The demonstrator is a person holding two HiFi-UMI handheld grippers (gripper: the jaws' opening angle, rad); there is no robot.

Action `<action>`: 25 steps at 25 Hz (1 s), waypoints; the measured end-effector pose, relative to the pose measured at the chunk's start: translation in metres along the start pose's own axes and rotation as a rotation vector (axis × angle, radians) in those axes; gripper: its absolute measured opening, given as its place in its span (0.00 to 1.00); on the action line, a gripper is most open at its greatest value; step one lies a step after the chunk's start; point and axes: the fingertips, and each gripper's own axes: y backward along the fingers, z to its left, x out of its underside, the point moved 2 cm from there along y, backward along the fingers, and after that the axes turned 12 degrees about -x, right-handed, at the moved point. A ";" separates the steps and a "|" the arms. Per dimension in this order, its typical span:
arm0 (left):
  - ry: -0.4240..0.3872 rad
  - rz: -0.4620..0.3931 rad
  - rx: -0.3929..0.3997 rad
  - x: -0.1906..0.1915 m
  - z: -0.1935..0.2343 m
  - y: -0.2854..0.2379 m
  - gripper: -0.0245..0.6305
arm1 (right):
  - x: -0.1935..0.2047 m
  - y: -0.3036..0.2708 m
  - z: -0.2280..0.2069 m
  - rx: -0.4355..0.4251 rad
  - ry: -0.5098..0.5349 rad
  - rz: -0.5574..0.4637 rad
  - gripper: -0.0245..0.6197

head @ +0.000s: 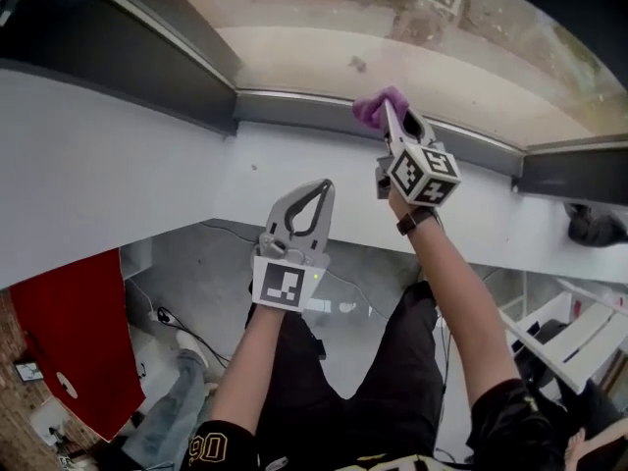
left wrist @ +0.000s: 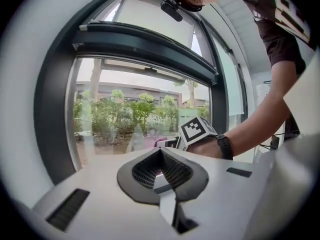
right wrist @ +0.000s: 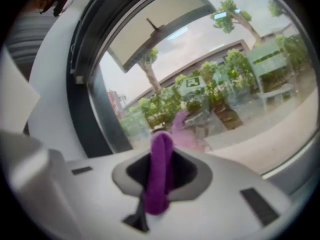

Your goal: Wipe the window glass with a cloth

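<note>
Left edge: the dark window frame [head: 157, 67] runs diagonally down to a corner, with the white wall [head: 118, 175] below it. The left gripper [head: 319, 192] hangs in front of that wall, well below the glass and apart from it. Its jaws are together with nothing between them, as the left gripper view [left wrist: 160, 154] confirms. There is open room on both its sides.

Centre: the window glass [head: 412, 57] spans wide and unobstructed above the grey bottom rail [head: 294, 106].

Right of centre: the right gripper [head: 392, 118] reaches up to the lower edge of the glass, its jaws clamped on a purple cloth [head: 376, 106]. In the right gripper view the cloth [right wrist: 161, 174] stands folded between the jaws [right wrist: 161, 151], with its reflection close ahead in the pane [right wrist: 240, 84]. Contact with the glass cannot be confirmed.

Far right: a dark frame section [head: 569, 170] closes the pane.
</note>
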 end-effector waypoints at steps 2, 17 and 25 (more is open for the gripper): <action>0.028 0.018 -0.066 0.012 0.041 0.021 0.06 | 0.015 -0.046 0.052 -0.100 0.018 0.035 0.15; 0.169 0.117 -0.233 0.062 0.141 0.095 0.06 | 0.127 -0.228 0.159 -0.225 0.038 0.262 0.15; 0.183 0.147 -0.139 0.062 0.078 0.040 0.06 | 0.098 -0.115 0.020 -0.088 0.063 0.269 0.15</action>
